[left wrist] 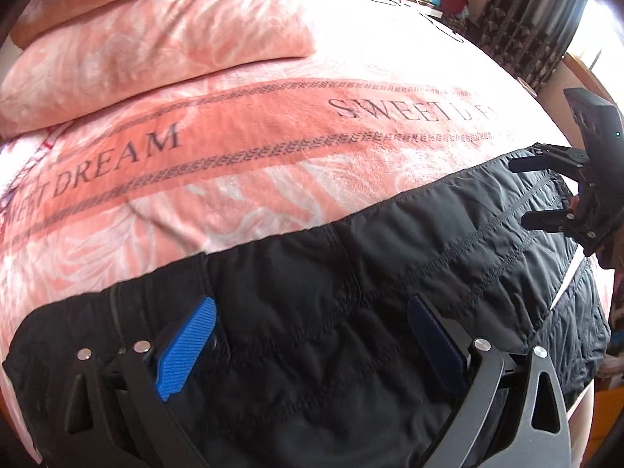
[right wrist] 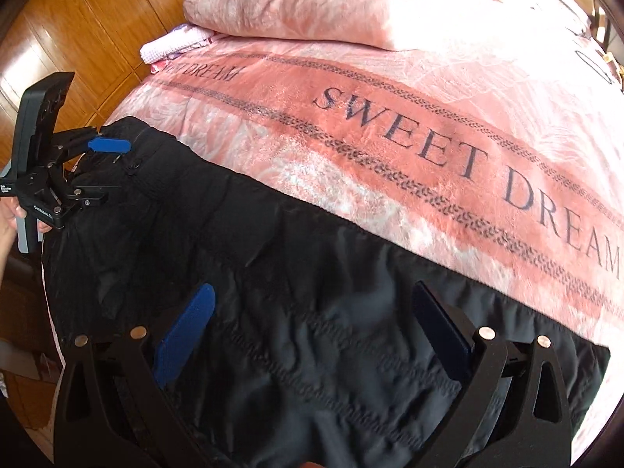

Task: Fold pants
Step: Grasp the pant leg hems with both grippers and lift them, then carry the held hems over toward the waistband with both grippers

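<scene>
Black pants [left wrist: 351, 292] lie spread flat along the near edge of the bed, on a pink blanket [left wrist: 253, 144] lettered SWEET DREAM, a folded pink quilt [right wrist: 331, 4] behind. Left tool [left wrist: 312, 335] and right tool [right wrist: 316, 323] both gape wide just above the fabric, gripping nothing.

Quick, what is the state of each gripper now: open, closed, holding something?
Left gripper: open, holding nothing, above the black pants.
Right gripper: open, holding nothing, above the pants.
</scene>
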Demonstrator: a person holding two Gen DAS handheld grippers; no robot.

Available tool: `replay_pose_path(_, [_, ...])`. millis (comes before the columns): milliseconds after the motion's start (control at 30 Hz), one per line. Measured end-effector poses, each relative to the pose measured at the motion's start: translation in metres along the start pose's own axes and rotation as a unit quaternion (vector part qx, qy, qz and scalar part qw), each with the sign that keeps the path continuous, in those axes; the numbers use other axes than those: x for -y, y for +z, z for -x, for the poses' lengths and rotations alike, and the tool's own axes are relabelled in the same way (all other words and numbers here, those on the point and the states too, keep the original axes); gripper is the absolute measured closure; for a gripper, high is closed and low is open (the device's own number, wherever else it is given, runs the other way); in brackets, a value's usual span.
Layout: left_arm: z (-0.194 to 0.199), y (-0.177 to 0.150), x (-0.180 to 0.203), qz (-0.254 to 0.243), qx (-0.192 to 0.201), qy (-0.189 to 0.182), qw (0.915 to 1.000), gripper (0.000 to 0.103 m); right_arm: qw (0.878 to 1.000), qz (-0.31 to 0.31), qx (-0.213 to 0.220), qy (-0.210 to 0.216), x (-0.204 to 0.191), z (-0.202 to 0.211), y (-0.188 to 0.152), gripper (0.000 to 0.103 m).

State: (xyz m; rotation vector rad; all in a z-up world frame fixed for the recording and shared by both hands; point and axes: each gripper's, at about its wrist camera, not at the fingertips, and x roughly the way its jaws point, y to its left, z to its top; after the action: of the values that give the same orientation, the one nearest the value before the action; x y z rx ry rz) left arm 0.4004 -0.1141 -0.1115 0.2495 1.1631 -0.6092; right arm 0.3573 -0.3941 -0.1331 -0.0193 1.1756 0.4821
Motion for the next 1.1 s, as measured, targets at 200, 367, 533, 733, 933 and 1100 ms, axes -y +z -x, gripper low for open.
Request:
replay_pose_path(200, [-0.041, 0.032, -0.01, -0.014, -0.015, -0.052, 0.9985, 0.004, 0.998, 0.04, -0.032, 0.027, 0.017, -0.031, 0.026, 0.002])
replay_pose_path(367, [-0.063, 0.041, -0.012, -0.031, -0.03, -0.07, 0.9966, 0.004, 0.992, 0.094, -0.076, 0.024, 0.018, -0.053, 0.026, 0.002])
replay_pose_path(533, [-0.063, 0.04, -0.008, -0.052, -0.034, -0.071, 0.9955, 0.004, 0.985, 0.14, -0.1, -0.014, 0.006, -0.05, 0.019, 0.007])
replay_pose_path(733, [-0.055, 0.045, -0.011, -0.051, -0.027, -0.096, 0.9937, 0.004, 0.984, 0.168, -0.063, -0.001, -0.008, -0.024, 0.007, 0.097])
replay_pose_path(933, [-0.067, 0.062, -0.003, -0.092, -0.041, -0.144, 0.9845, 0.004, 0.984, 0.178, -0.004, -0.013, -0.007, 0.006, -0.008, 0.098])
replay_pose_path(1100, [-0.076, 0.073, -0.001, -0.102, -0.068, -0.224, 0.9669, 0.004, 0.985, 0.161, 0.057, 0.018, -0.004, 0.039, -0.006, 0.098])
